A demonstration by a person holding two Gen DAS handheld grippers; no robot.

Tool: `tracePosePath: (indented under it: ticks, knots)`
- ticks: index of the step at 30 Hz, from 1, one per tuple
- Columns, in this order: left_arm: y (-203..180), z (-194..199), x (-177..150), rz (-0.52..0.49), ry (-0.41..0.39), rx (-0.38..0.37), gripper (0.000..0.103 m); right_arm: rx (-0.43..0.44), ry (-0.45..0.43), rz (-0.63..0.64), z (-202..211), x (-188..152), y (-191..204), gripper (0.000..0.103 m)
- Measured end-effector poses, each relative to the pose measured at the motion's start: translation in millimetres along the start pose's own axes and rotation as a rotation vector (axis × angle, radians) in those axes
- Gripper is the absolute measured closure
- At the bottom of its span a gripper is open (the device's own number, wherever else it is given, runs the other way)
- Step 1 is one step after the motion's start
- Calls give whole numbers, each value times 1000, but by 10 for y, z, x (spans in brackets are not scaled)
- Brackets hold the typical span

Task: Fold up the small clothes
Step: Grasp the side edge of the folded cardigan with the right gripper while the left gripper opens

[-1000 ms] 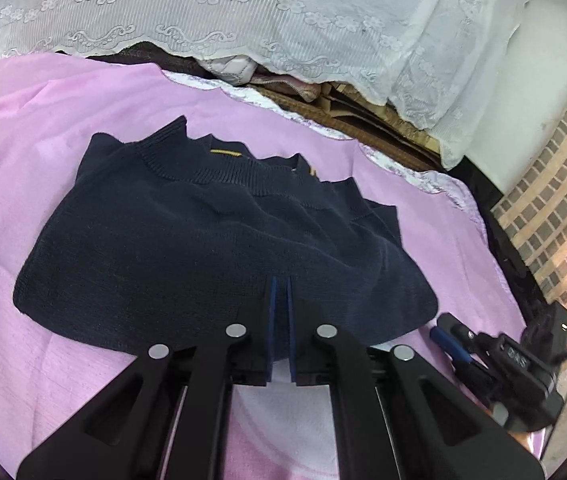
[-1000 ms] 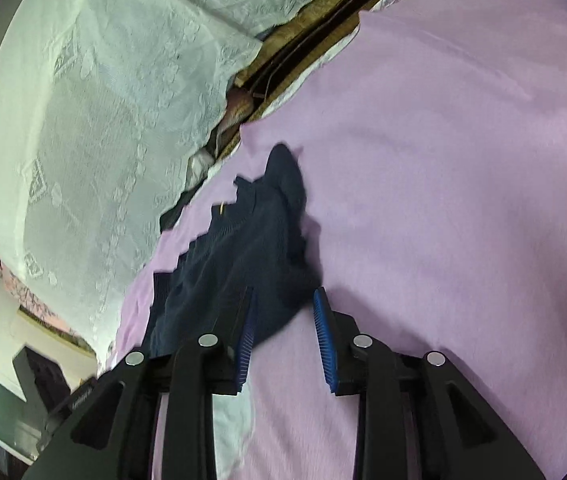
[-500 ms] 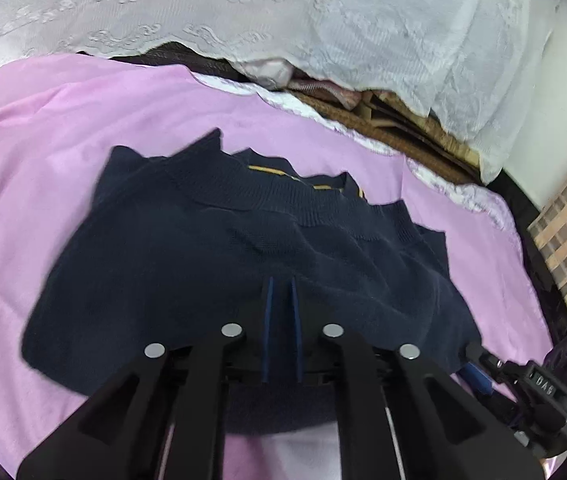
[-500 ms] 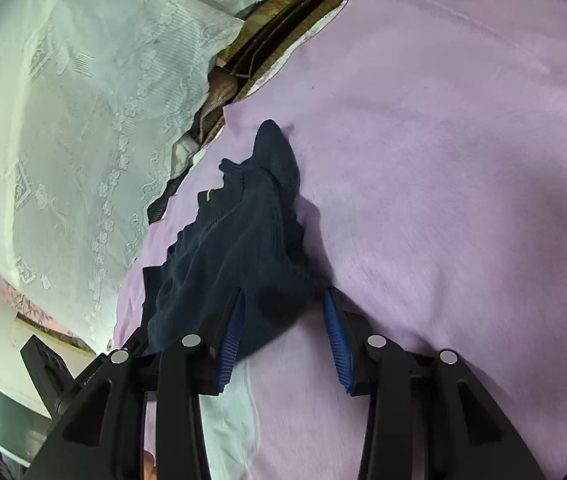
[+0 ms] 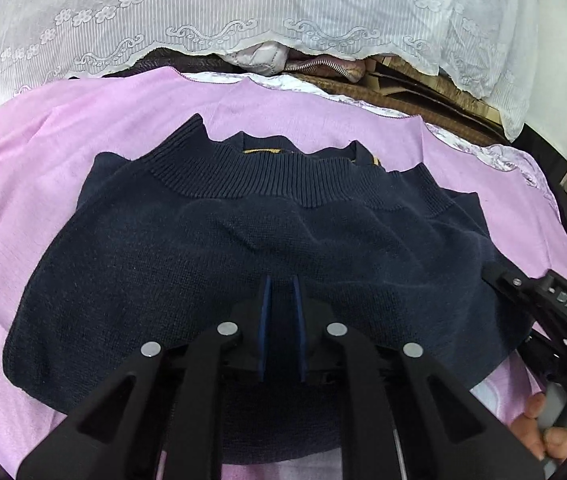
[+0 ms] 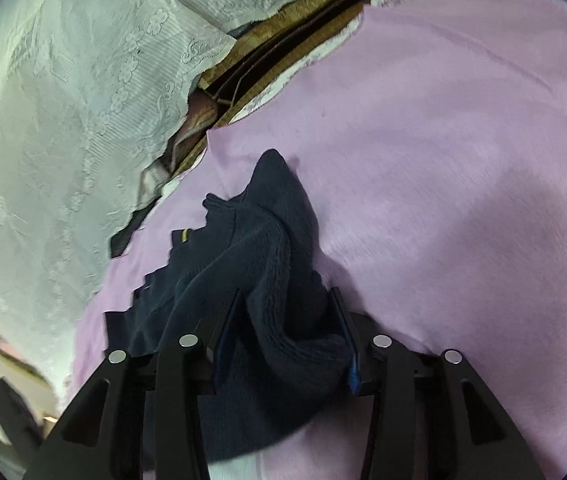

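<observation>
Your left gripper point(image 5: 281, 300) has its jaws nearly pressed together, easing apart, with a thin layer of the dark navy knitted sweater point(image 5: 211, 248) between them. The sweater spreads ahead of those jaws on the pink cloth point(image 5: 23, 184). Your right gripper point(image 6: 287, 320) has jaws spread and widening, a bunched sweater fold lying loosely between them.

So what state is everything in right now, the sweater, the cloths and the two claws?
navy sweater, folded over itself, rumpled, lying on the pink cloth.
pink cloth, spread out, lightly creased.
white lace cover, draped behind.
left claw, nearly closed, has just been opening, sweater between its pads; grip unclear.
right claw, open, has just been opening, sweater edge lying between its pads.
</observation>
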State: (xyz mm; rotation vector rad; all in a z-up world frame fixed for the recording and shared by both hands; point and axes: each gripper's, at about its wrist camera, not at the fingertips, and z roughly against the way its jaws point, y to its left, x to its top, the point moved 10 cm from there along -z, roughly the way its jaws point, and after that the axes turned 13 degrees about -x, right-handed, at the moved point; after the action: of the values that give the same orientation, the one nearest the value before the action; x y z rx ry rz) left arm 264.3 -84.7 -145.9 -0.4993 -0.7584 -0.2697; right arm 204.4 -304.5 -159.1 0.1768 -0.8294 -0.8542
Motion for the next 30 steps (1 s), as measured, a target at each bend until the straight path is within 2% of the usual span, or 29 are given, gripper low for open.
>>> tracePosePath:
  ticks: [1,3,5,7,9,10,13,14,15,17,21,23,26,30]
  knots:
    - [-5,0,-1,-4,1,4,93,-4,-6,5,1,5,4,58]
    - [-19,4,-4,-20,3,22,93,13,-19,-11,27,27,-25,67]
    - [-41,38,0,-23,-10,11,93,32,-27,-28,57,40,-48,71]
    - [-55,111,12,30,-40,-92,92,45,-44,-18,101,54,-30,72]
    - [-86,167,21,112,-57,-236,91,30,-47,0,98,48,-13,72]
    - [-119,177,25,128,-57,-278,90,27,-38,-4,80,41,-23,72]
    - [-229,80,-26,49,-23,-217,86,37,-11,-24,38,30,-50,71]
    - [-260,51,-38,23,-15,-194,84,39,-2,-22,22,21,-43,66]
    - [-281,42,-43,6,-13,-181,84,38,6,-9,4,9,-24,63]
    - [-284,5,-61,-12,3,-158,83,29,-3,5,14,-3,-4,63]
    - [-289,7,-66,-32,3,-126,83,54,-15,-29,46,17,-49,73]
    - [-271,37,-47,-16,-13,-148,83,55,-32,-30,76,32,-62,76]
    - [-168,172,-20,69,-68,-224,82,27,-47,-18,64,38,-63,77]
    - [-109,447,-9,83,-132,-235,76,15,-26,-51,9,30,-118,77]
